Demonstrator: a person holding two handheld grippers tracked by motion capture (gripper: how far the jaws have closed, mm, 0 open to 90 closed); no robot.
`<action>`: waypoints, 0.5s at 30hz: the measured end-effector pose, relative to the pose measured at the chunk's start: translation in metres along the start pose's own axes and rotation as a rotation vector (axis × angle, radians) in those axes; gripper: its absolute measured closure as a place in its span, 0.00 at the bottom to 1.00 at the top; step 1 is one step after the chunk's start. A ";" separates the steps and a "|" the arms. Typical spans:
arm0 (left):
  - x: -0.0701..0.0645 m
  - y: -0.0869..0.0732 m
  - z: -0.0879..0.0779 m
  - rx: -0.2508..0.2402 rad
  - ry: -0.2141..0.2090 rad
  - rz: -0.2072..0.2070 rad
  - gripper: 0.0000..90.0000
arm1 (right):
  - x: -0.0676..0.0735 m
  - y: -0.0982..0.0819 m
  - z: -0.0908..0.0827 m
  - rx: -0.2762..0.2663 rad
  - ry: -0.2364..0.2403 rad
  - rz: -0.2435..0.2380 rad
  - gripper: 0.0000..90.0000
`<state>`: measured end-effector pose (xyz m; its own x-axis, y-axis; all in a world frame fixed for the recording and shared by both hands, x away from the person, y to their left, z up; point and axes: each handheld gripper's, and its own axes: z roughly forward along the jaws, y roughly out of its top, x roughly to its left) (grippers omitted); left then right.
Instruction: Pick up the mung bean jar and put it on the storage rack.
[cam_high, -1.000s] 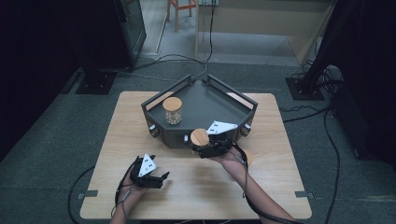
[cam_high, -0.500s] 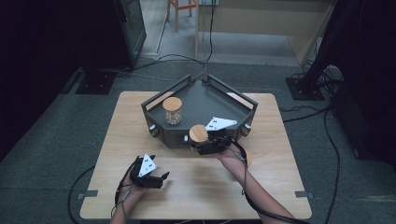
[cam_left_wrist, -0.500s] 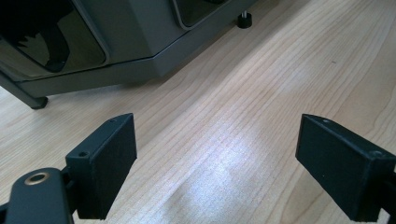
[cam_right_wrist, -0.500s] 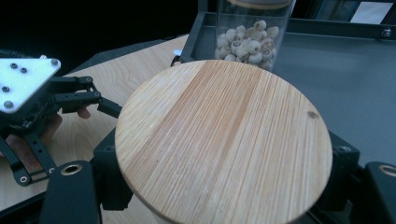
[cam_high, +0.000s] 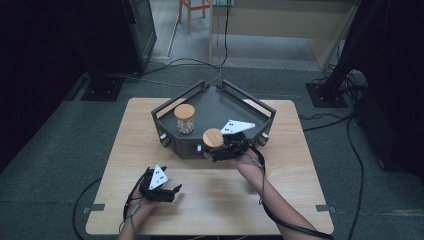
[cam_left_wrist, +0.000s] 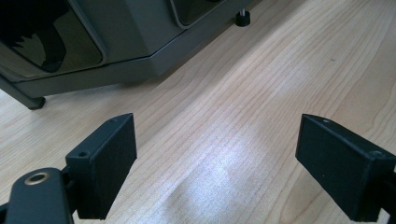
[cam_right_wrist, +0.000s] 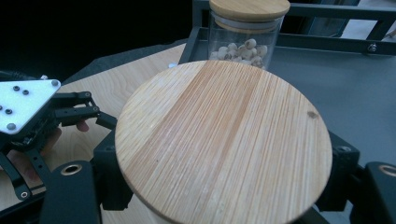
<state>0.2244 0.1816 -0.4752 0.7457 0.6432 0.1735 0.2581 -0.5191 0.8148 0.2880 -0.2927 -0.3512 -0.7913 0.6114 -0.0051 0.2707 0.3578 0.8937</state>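
Note:
A glass jar with a round wooden lid is at the front wall of the dark tray. My right gripper is shut on it, a black jaw on either side below the lid. A second lidded jar, with pale beads inside, stands in the tray's left part. My left gripper rests low over the table in front of the tray, open, with bare wood between its jaws.
The tray stands on short feet at the middle back of the wooden table and has raised rails around its rim. Cables run over the floor behind and to the right of the table. The left gripper lies left of the held jar.
My right gripper with its jar has edged a little farther toward the tray. The left gripper has stayed where it was.

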 end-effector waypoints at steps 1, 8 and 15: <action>0.000 0.000 0.000 0.001 -0.001 0.001 0.14 | 0.000 0.001 0.000 0.002 -0.001 0.002 0.28; 0.000 0.001 0.001 0.005 -0.002 0.002 0.14 | -0.003 0.007 0.000 -0.005 -0.002 0.000 0.28; 0.000 0.001 0.000 0.004 -0.004 0.002 0.14 | -0.005 0.015 -0.001 -0.009 -0.012 -0.007 0.28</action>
<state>0.2250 0.1811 -0.4749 0.7485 0.6402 0.1727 0.2595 -0.5225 0.8122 0.2961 -0.2911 -0.3375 -0.7862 0.6177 -0.0169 0.2602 0.3557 0.8976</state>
